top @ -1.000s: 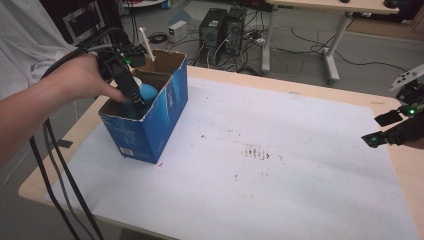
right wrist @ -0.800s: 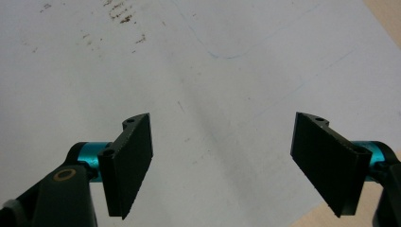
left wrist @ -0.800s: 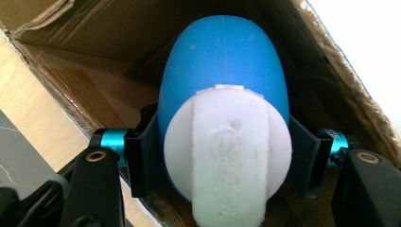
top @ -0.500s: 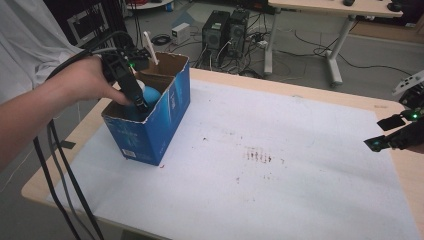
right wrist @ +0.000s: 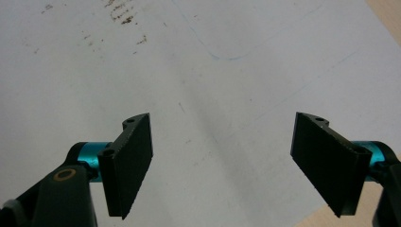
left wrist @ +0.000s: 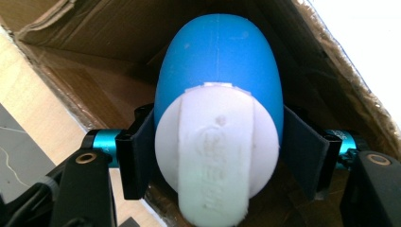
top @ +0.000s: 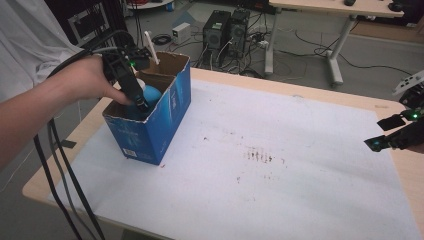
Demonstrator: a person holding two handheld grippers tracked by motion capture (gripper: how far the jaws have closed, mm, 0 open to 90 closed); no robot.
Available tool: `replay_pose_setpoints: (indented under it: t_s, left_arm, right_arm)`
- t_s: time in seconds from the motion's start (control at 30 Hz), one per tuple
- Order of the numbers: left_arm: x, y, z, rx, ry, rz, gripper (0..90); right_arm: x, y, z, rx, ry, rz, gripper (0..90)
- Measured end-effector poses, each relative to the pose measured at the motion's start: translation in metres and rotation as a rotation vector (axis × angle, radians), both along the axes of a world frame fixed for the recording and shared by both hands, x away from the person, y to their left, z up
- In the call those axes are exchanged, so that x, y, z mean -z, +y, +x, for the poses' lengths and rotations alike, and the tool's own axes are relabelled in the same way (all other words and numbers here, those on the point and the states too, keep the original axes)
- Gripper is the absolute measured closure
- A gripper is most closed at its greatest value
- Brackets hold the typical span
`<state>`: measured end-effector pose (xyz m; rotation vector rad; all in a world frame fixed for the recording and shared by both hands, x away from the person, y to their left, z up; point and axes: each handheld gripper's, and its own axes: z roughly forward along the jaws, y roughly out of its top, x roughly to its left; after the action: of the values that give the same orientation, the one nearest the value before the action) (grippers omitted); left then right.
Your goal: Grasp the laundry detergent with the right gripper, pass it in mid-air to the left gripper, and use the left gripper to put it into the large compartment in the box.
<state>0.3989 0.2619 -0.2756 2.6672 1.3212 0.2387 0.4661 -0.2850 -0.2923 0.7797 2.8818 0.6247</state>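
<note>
1. A wooden desk (top: 350, 102) under a stained white sheet (top: 280, 165) carries an open blue cardboard box (top: 165, 120) near its left end.
2. Inside the box, the left tool (left wrist: 215, 156) is closed on a blue egg-shaped object with a white cap (left wrist: 217, 85); a straight, steady lift should keep it off the torn cardboard walls.
3. The right tool (right wrist: 222, 161) hovers wide open and empty above the sheet at the desk's right edge, well apart.

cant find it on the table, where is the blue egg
The egg sits between the left claw's jaws inside the blue box, at the table's left end in the high view.
</note>
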Motion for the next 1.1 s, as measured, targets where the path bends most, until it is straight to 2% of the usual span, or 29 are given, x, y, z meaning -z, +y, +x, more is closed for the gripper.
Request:
replay_pose_setpoints:
  t_s: [0.37,0.4,0.67,0.8,0.9,1.03,1.1]
  left_arm:
    - [-0.011,-0.001,-0.003,0.034,0.006,0.007,21.1]
    - [-0.017,-0.003,-0.003,0.052,0.007,0.016,19.7]
    - [-0.049,-0.01,-0.002,0.085,-0.033,0.02,18.9]
    - [-0.066,-0.021,0.001,0.121,-0.062,0.012,18.9]
    - [-0.075,-0.033,0.004,0.17,-0.062,0.014,18.9]
    - [-0.077,-0.056,0.009,0.236,-0.063,0.003,18.9]
    - [-0.076,-0.062,0.011,0.251,-0.062,0.0,18.9]
  right_arm:
    - [0.0,0.004,-0.001,-0.018,0.001,0.0,21.3]
    - [0.0,0.005,-0.001,-0.024,0.001,0.002,21.3]
    - [-0.002,0.008,-0.003,-0.046,0.007,0.016,21.3]
    - [-0.003,0.011,-0.005,-0.058,0.012,0.023,21.3]
    - [-0.004,0.014,-0.007,-0.069,0.016,0.029,21.3]
    - [-0.006,0.018,-0.01,-0.085,0.012,0.032,21.3]
    - [-0.007,0.02,-0.011,-0.091,0.01,0.031,21.3]
